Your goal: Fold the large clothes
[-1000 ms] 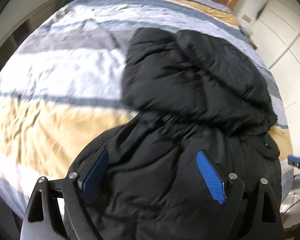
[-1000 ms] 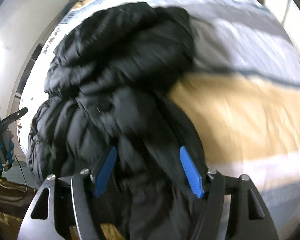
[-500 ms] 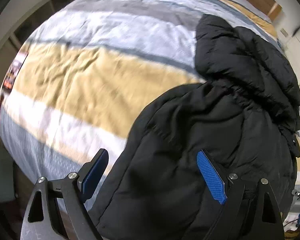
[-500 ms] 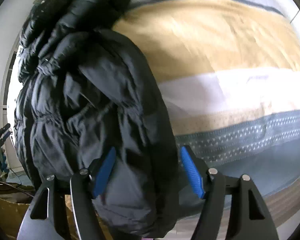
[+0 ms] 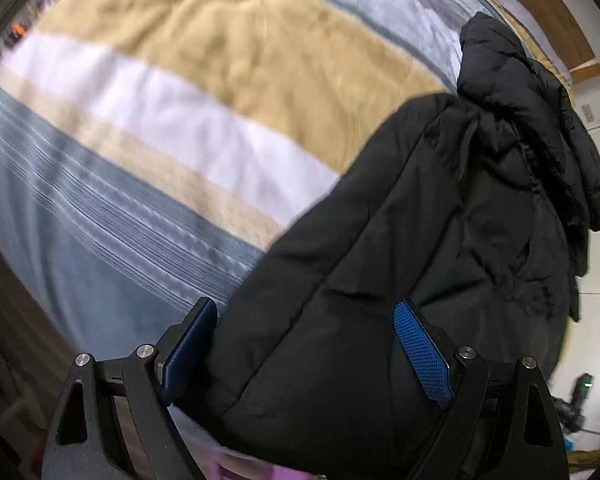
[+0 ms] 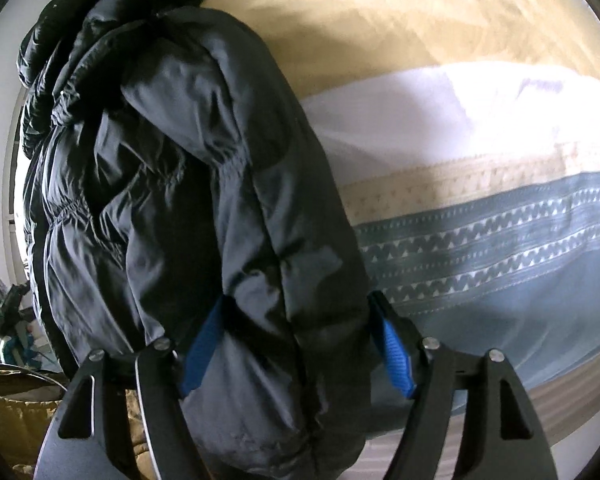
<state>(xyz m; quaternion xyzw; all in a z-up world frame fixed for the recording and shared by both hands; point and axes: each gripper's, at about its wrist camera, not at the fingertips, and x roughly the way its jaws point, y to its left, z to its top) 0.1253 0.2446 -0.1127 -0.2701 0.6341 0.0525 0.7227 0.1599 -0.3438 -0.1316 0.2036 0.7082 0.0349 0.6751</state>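
Note:
A large black puffer jacket (image 5: 440,240) lies bunched on a striped bed, its near part hanging over the bed's edge. My left gripper (image 5: 304,348) has its jaws wide apart with a fold of the jacket lying between the blue pads (image 5: 420,356). In the right wrist view the same jacket (image 6: 172,168) fills the left half. My right gripper (image 6: 296,352) also stands wide, with a thick roll of the jacket between its blue pads (image 6: 396,356). Whether either pair of pads presses the fabric is unclear.
The bed cover (image 5: 180,92) has tan, white and grey-blue stripes and drops away at the near edge (image 6: 500,292). A wooden headboard (image 5: 556,32) stands at the far end. Cluttered items (image 6: 12,312) lie on the floor by the bed's side.
Both grippers have pulled back toward the bed's near edge. The jacket's lower part has come with them and now hangs over the edge. The jaws kept the same width.

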